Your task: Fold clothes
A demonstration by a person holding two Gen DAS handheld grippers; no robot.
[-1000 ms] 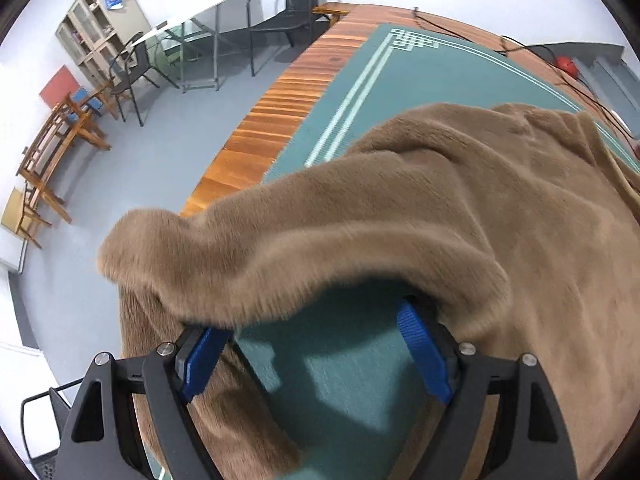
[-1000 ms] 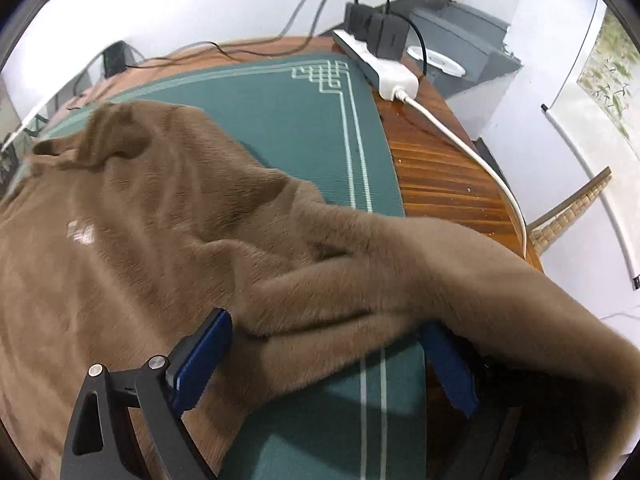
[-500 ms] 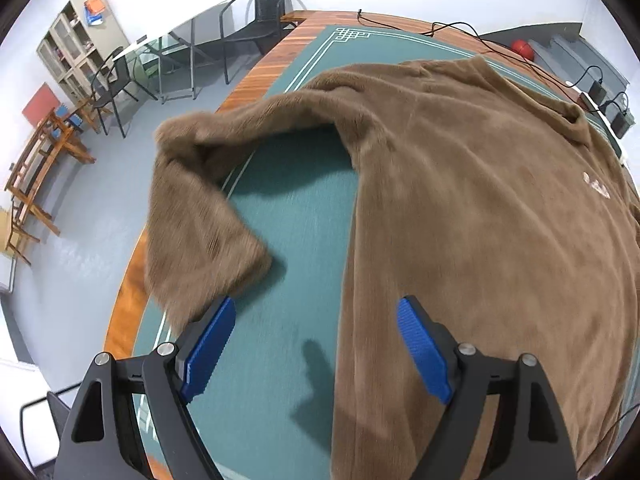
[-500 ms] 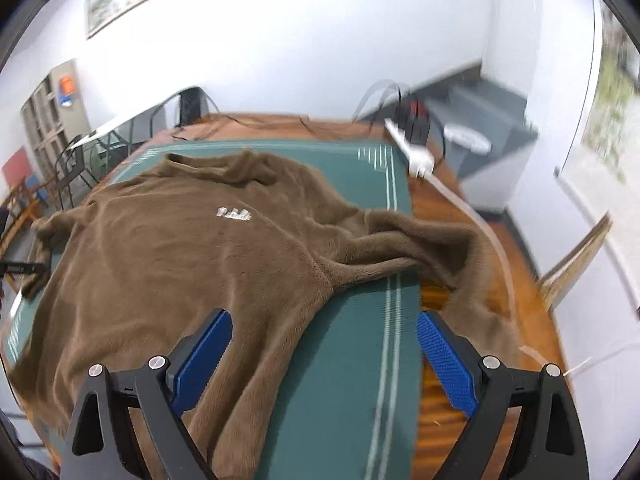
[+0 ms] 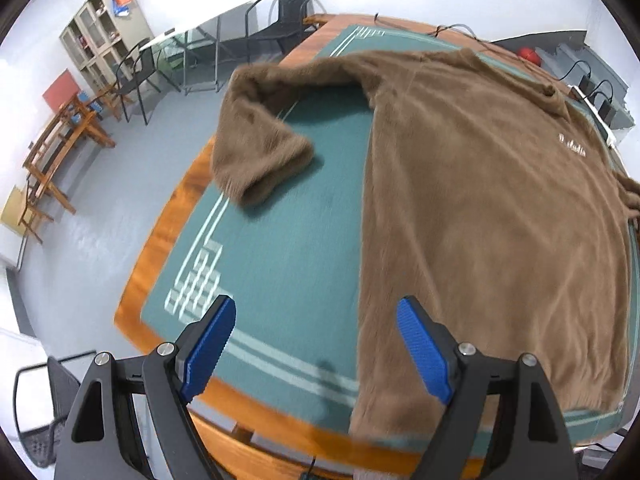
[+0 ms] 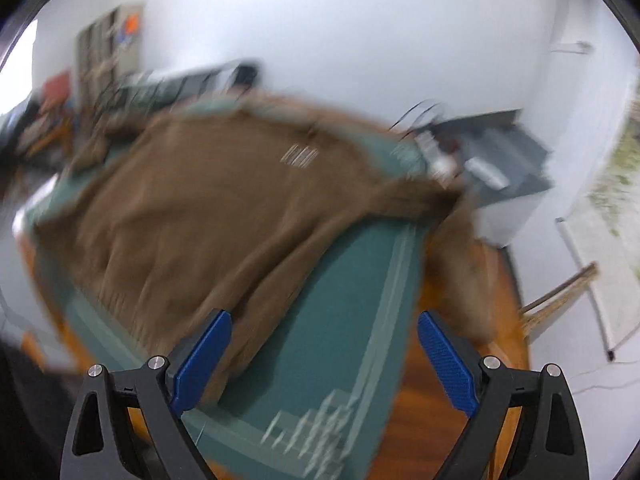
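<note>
Two grippers hang above the near end of the table, each with its blue pads spread wide and nothing between them. The left gripper (image 5: 316, 344) looks steeply down over the near corner, where the green mat (image 5: 280, 248) shows its pale key-pattern border and the wooden table edge (image 5: 160, 232) runs alongside. The right gripper (image 6: 324, 356) is likewise released and empty; its view is smeared with motion blur, so fine detail there cannot be made out.

Beyond the pads lies the brown fleece sweater (image 5: 480, 220), spread front-up across the mat with its hem reaching the near edge of the table. Small white lettering sits on the chest, toward the far side. Its left sleeve (image 5: 260, 148) stretches out to the table's side and doubles back on itself, the cuff resting on the mat at the border. In the right view the other sleeve (image 6: 452, 240) trails off the mat onto the bare wood.

Farther off, cables and black adapters (image 5: 596, 96) sit at the table's far end. Past that stand black metal chairs (image 5: 280, 20), wooden chairs (image 5: 56, 148) and a cabinet (image 5: 104, 32) against the white wall.
</note>
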